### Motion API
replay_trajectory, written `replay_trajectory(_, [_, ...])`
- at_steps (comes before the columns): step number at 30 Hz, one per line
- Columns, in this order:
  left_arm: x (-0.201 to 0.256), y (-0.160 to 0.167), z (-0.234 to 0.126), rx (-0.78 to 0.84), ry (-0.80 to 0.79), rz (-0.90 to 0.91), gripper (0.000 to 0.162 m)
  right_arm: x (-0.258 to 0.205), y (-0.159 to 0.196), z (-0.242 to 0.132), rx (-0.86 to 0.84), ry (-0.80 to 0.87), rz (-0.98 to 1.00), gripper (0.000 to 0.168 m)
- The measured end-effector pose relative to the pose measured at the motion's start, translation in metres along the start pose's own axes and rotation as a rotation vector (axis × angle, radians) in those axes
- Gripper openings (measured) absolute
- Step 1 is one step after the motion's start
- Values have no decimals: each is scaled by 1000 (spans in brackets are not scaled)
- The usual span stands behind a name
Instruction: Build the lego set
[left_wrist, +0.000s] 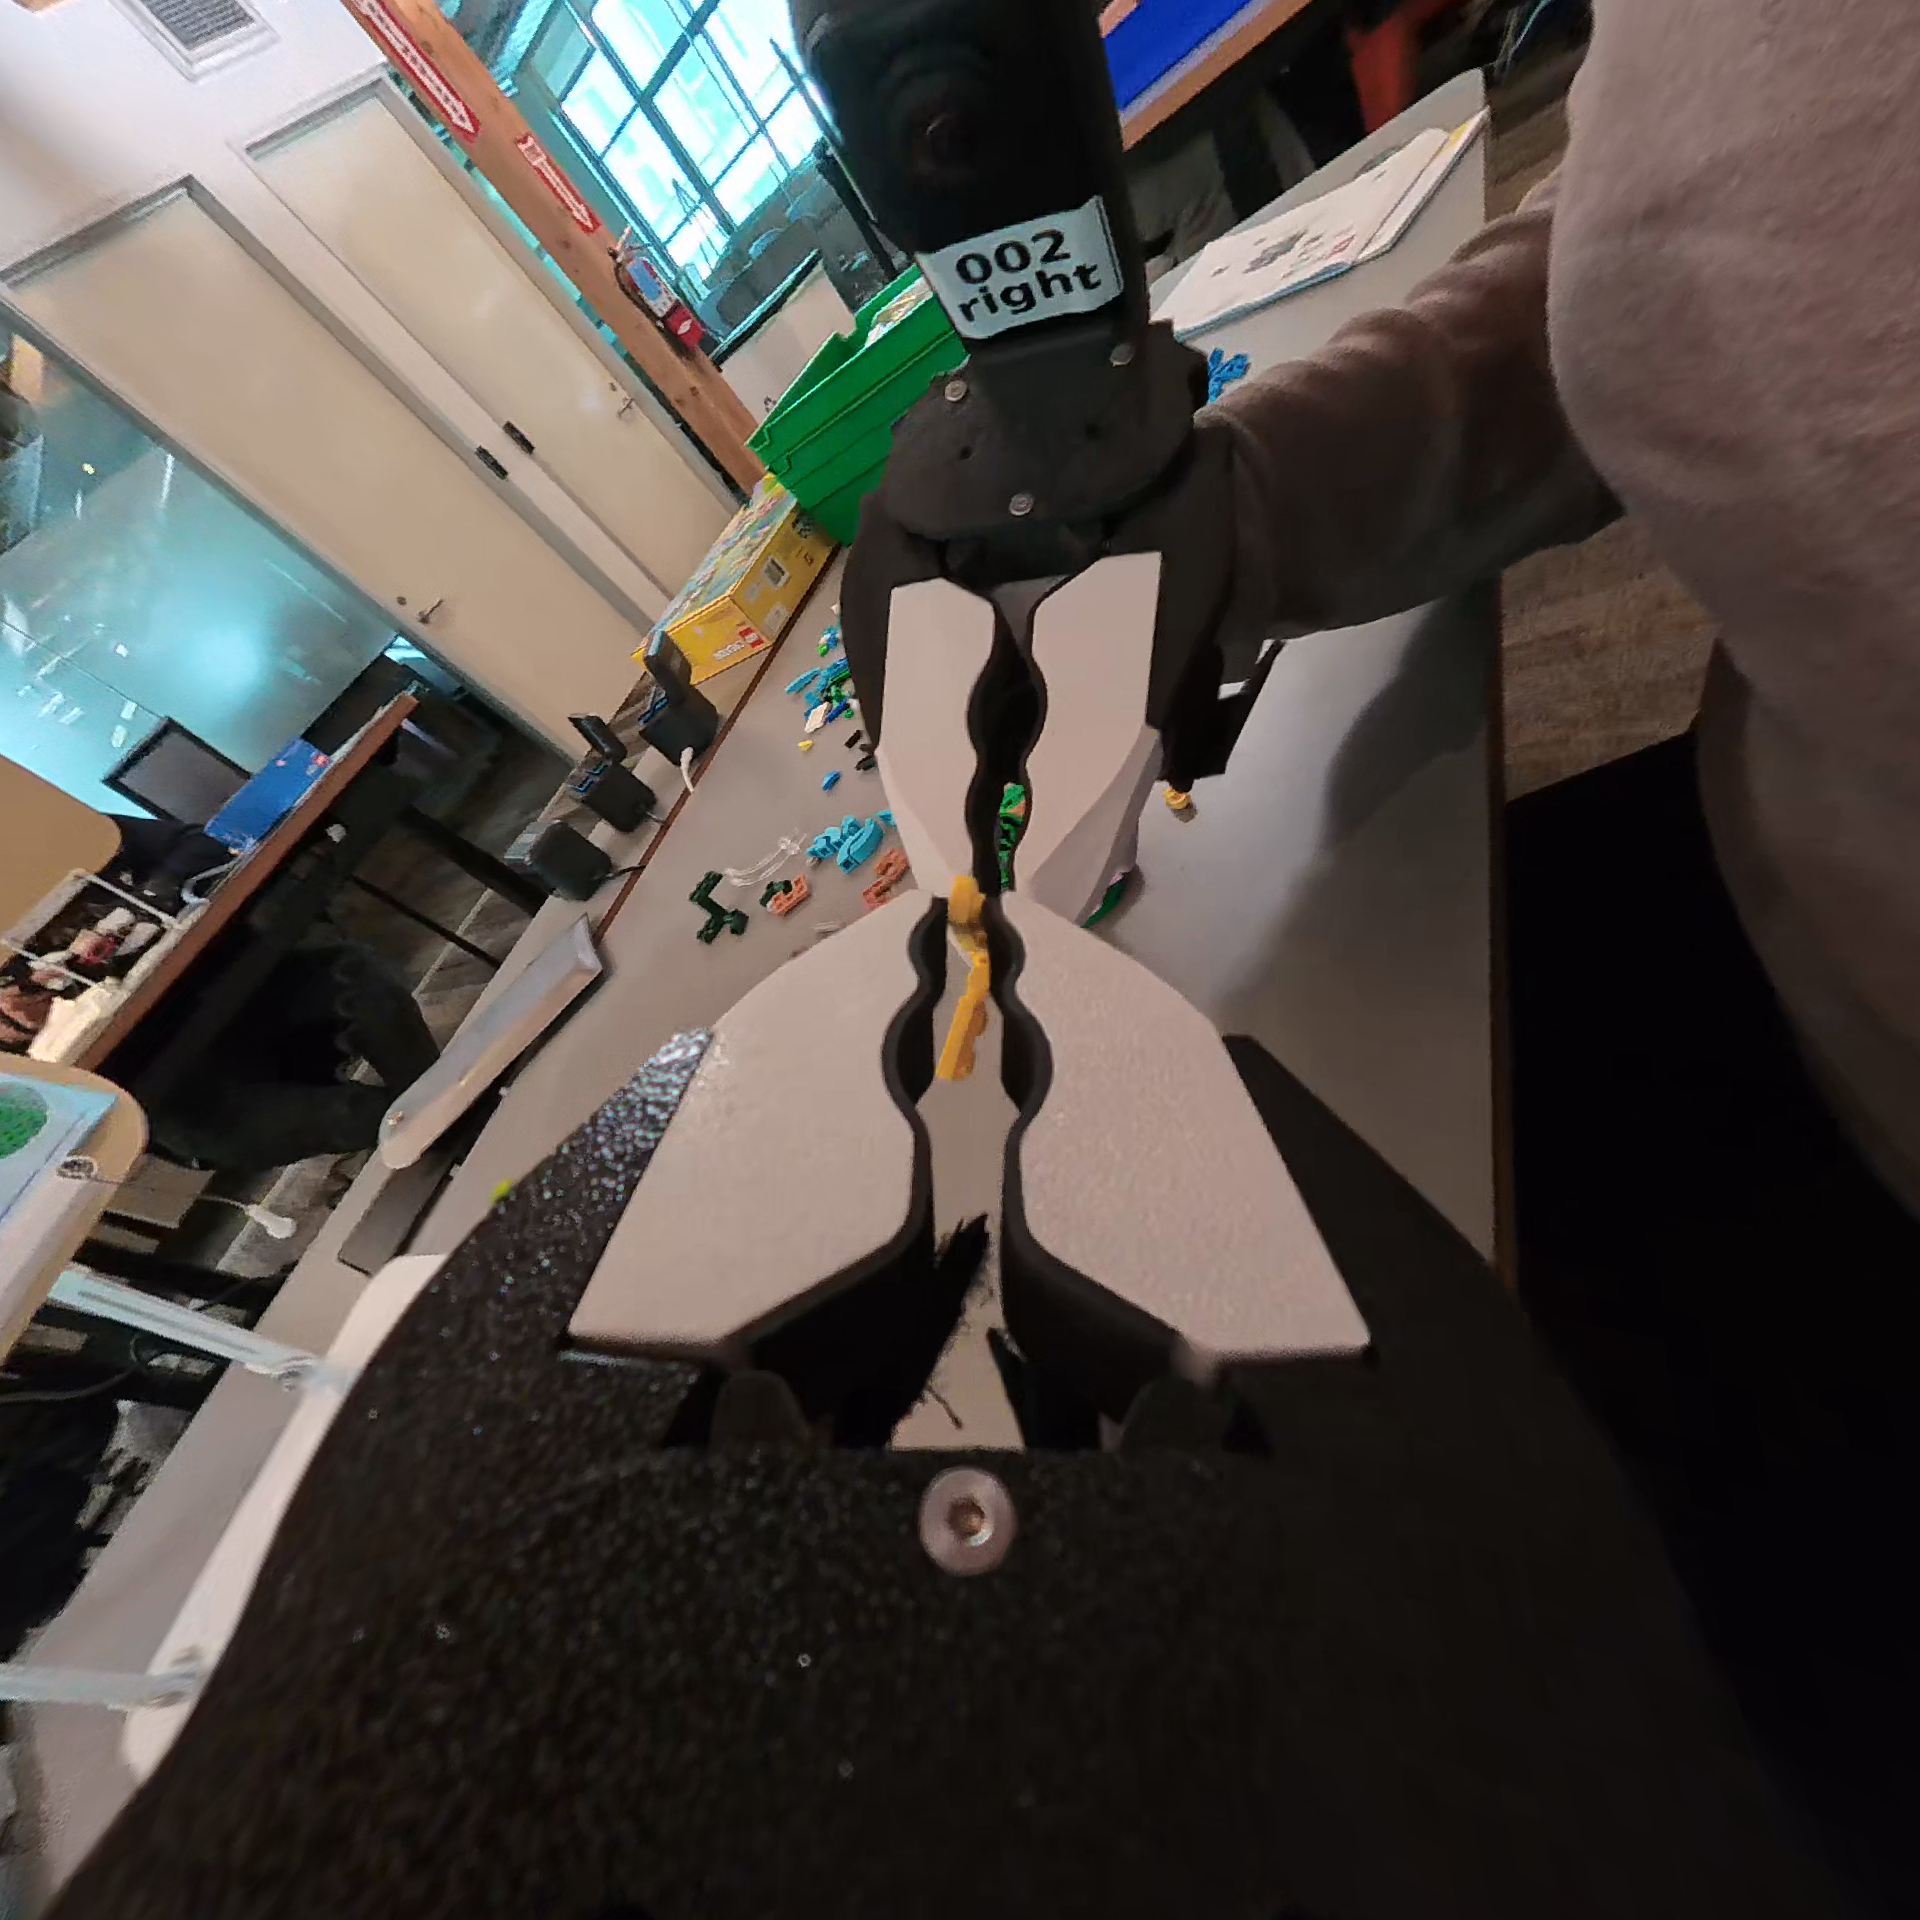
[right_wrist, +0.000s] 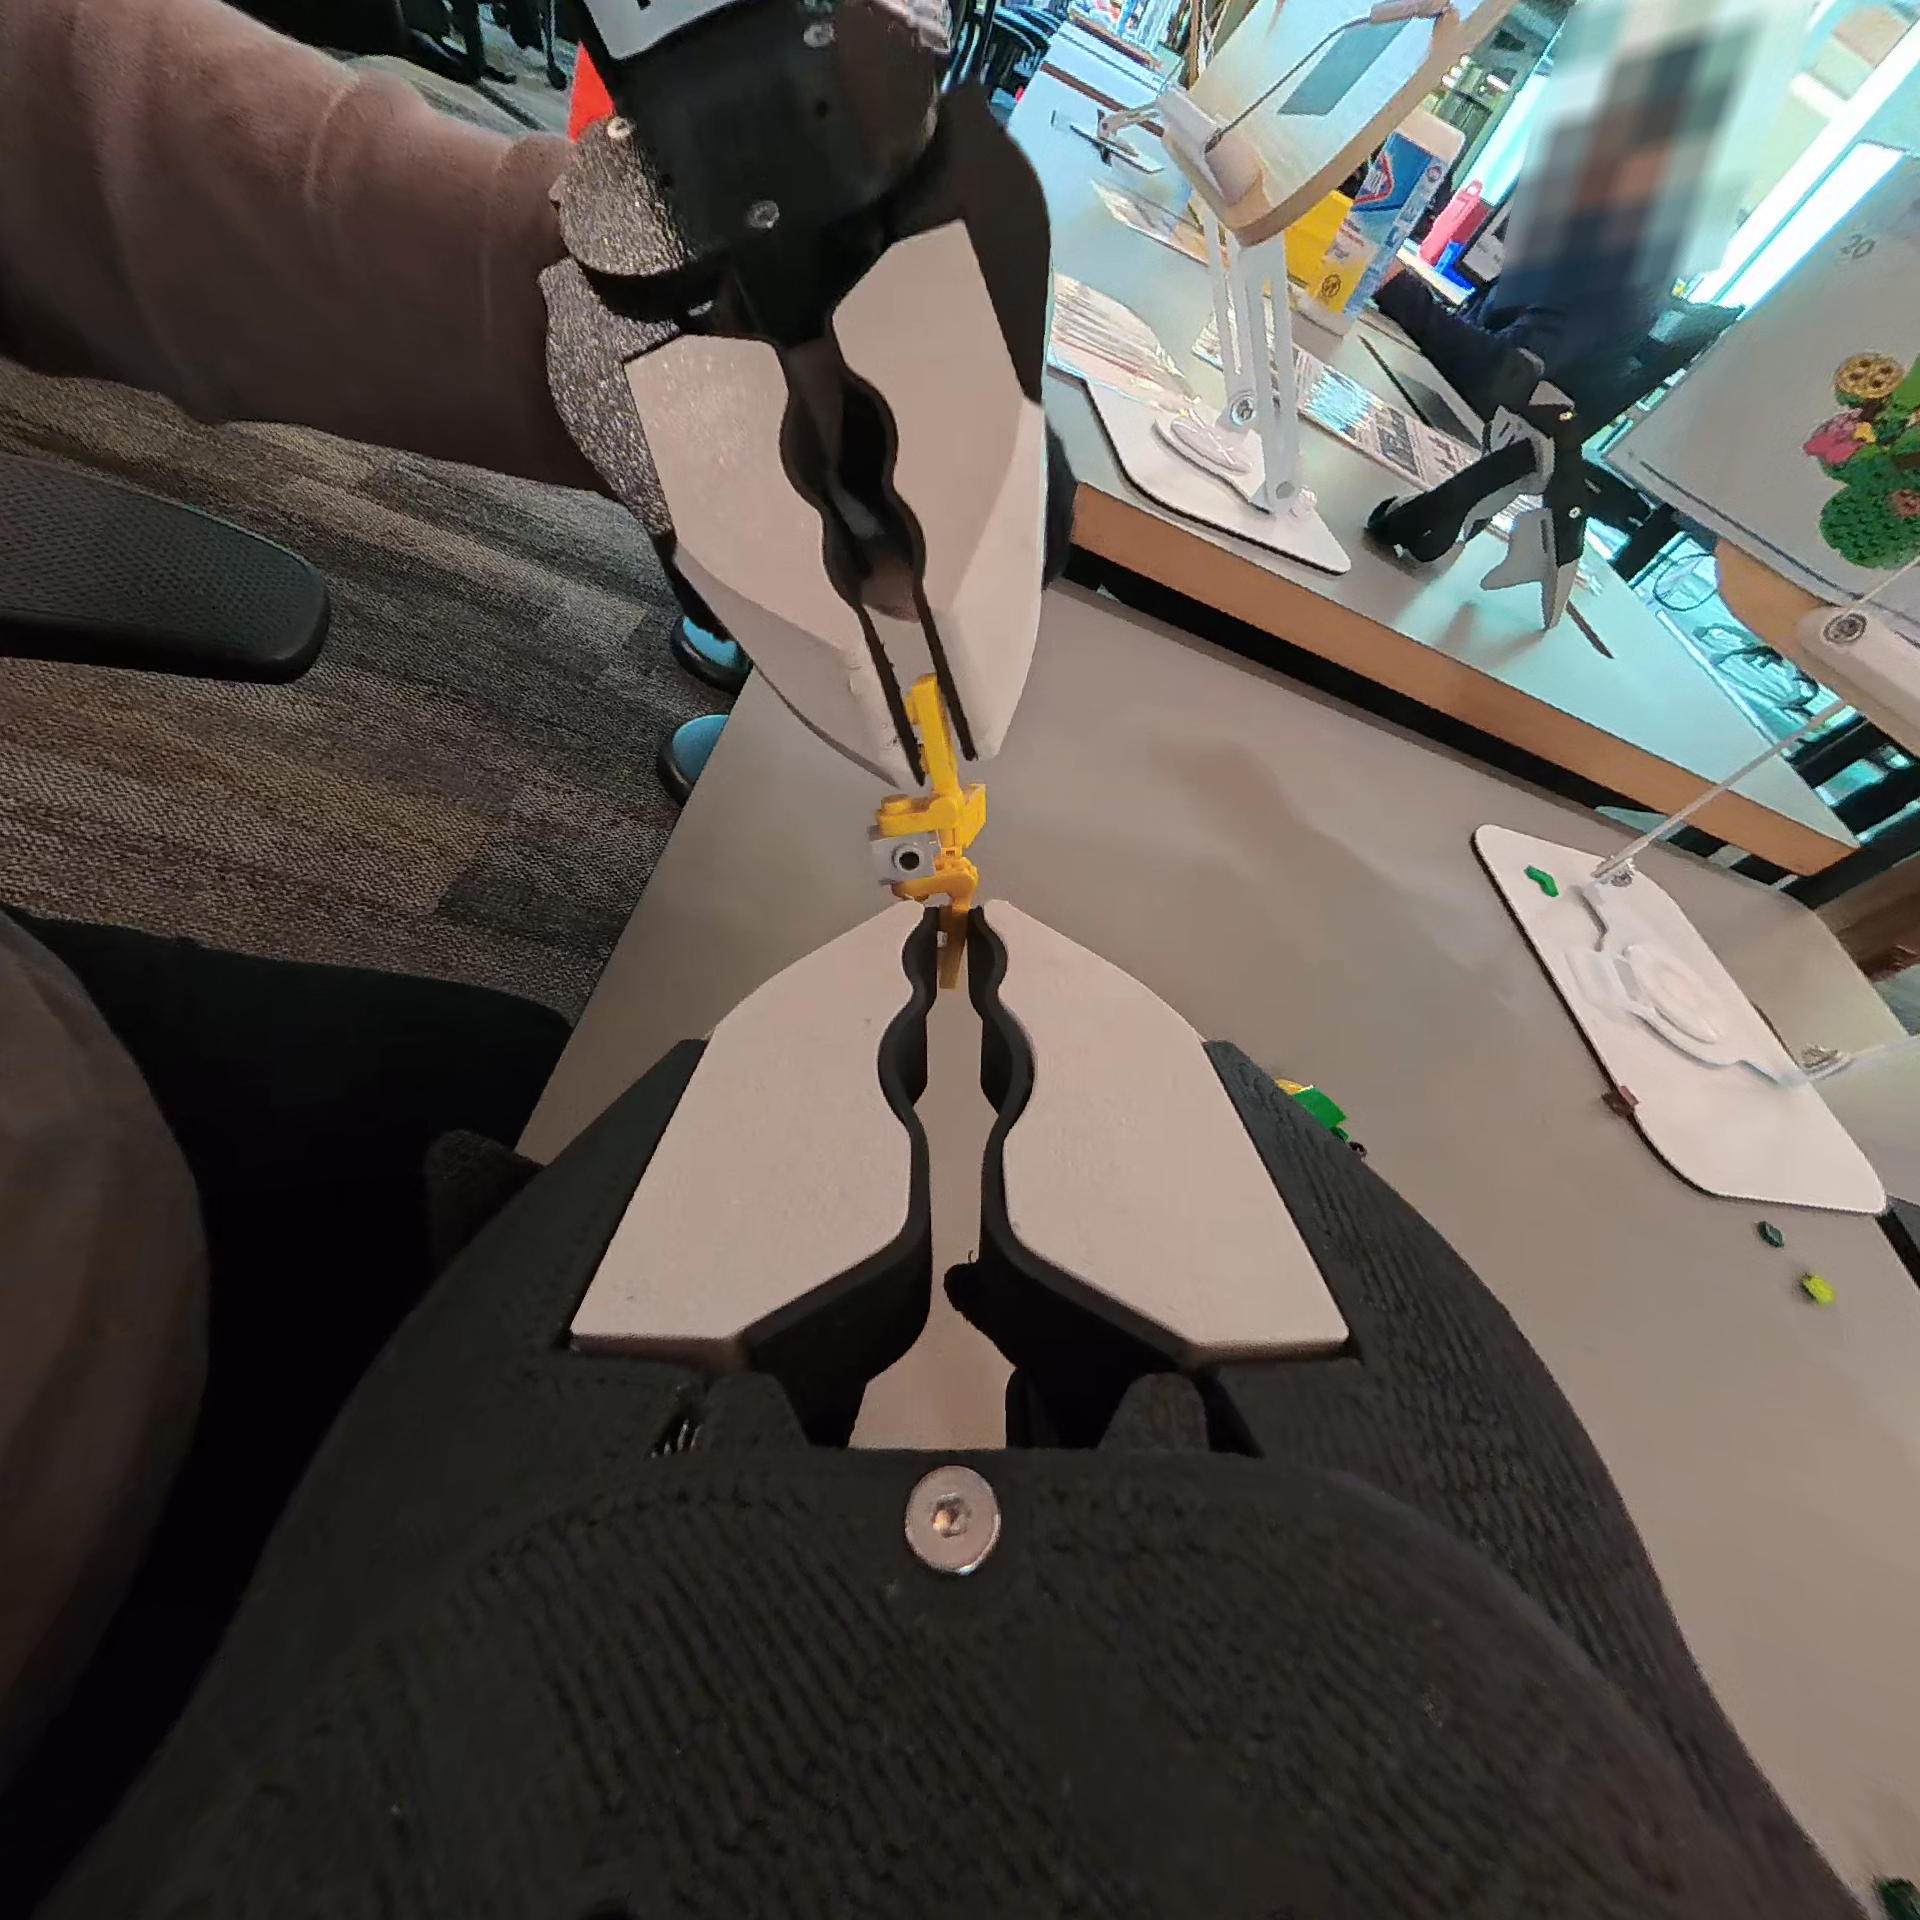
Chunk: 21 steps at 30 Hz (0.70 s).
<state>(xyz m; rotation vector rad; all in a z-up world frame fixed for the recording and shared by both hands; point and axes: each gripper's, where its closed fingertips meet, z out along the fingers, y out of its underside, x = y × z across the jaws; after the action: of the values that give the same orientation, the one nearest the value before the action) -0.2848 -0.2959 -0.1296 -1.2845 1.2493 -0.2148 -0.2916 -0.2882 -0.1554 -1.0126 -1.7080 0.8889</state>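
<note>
the grey bench (right_wrist: 1299, 831) fills most of both views, its far end cut off by the frame, and a person's brown sleeve (left_wrist: 1403, 468) runs in behind the right tongs. on the bench sit green bins (left_wrist: 842, 436), partly hidden behind the right tongs, a yellow box (left_wrist: 743, 597), an open booklet (left_wrist: 1309, 234), a white board (right_wrist: 1704, 1049) and a scatter of loose bricks (left_wrist: 842, 842) too small to sort by shape. the left tongs (right_wrist: 940, 758) and right tongs (right_wrist: 951, 914) meet tip to tip above the bench edge, both nearly closed. between them hangs a small yellow lego assembly (right_wrist: 930, 831) with a grey brick on one side. the left tongs pinch a thin yellow plate (left_wrist: 966, 997) at its end; the right tongs grip the opposite yellow end, most of which is hidden between the pads, so where that piece ends cannot be made out.
</note>
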Motion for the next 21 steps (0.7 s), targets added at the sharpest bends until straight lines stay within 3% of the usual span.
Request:
replay_trajectory(4, [11, 4, 0, -12, 88, -95, 34, -2, -1, -1, -2, -12, -21, 3])
replay_trajectory(6, [14, 7, 0, -32, 112, -103, 41, -3, -1, -1, -12, -17, -24, 3])
replay_trajectory(13, [12, 11, 4, -113, 44, 134, 27, -6, 1, -1, -33, -32, -11, 3])
replay_trajectory(21, [18, 14, 5, -154, 74, 183, 18, -9, 2, 0, -47, -40, -15, 2])
